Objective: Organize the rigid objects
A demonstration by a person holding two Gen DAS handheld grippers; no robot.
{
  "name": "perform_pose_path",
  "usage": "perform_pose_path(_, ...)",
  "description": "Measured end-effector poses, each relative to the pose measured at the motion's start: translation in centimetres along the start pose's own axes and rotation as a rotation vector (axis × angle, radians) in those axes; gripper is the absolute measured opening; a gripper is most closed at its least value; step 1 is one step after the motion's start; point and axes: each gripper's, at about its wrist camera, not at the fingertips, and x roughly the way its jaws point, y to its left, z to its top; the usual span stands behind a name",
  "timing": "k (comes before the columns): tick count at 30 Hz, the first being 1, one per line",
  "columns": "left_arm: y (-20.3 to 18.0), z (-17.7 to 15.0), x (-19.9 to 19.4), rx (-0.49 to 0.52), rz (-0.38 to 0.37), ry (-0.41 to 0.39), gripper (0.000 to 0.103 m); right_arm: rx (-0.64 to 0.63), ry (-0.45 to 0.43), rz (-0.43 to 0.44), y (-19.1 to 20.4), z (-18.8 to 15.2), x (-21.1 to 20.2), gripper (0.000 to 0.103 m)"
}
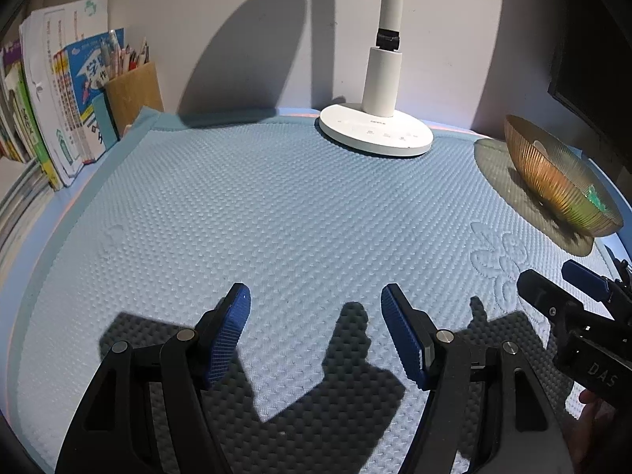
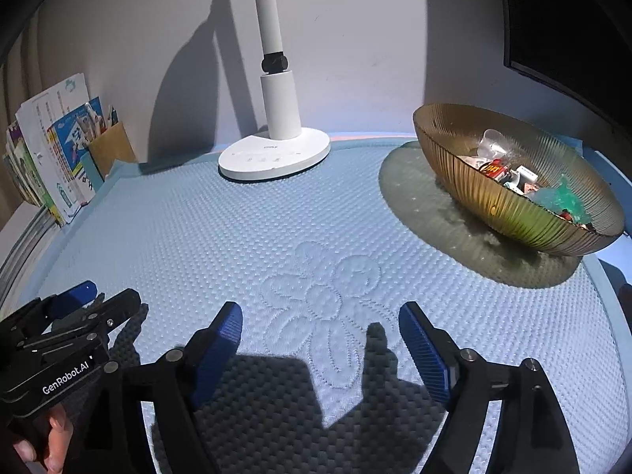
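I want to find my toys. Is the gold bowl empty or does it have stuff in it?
It has stuff in it. The right wrist view shows the bowl holding small things: a clear cup, something red and something green.

mat point(image 1: 276, 217) quilted cloth, dimpled; bowl point(image 2: 493, 193) ribbed amber glass, glossy; lamp base point(image 2: 272, 158) smooth white plastic.

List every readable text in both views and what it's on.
"DAS": right gripper, on its body, cut off at the frame edge.
"GenRobot.AI": left gripper, on its body.
Lamp base: small print and button icons, too small to read.
Books: printed covers, characters too blurred to read reliably.
Bowl: items inside carry labels, unreadable.
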Motion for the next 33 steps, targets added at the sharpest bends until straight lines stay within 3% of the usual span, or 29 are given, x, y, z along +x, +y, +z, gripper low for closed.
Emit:
perform_pose_path(8,0.3,0.1,0.5,-0.007,-0.007,0.015,0.076,0.005,0.018,-0.027,-0.2,0.1,0.3,0.081)
perform_pose_path(22,1.4,0.0,0.4,-0.056,-0.057,0.015,0.076,0.008,0.010,-0.059,-0.2,0.3,0.3,0.084)
perform_pose_path(33,1.3,0.0,0.4,-0.048,-0.022,0.015,0.076,-0.004,0.023,-0.055,-0.1,0.3,0.5,0.084)
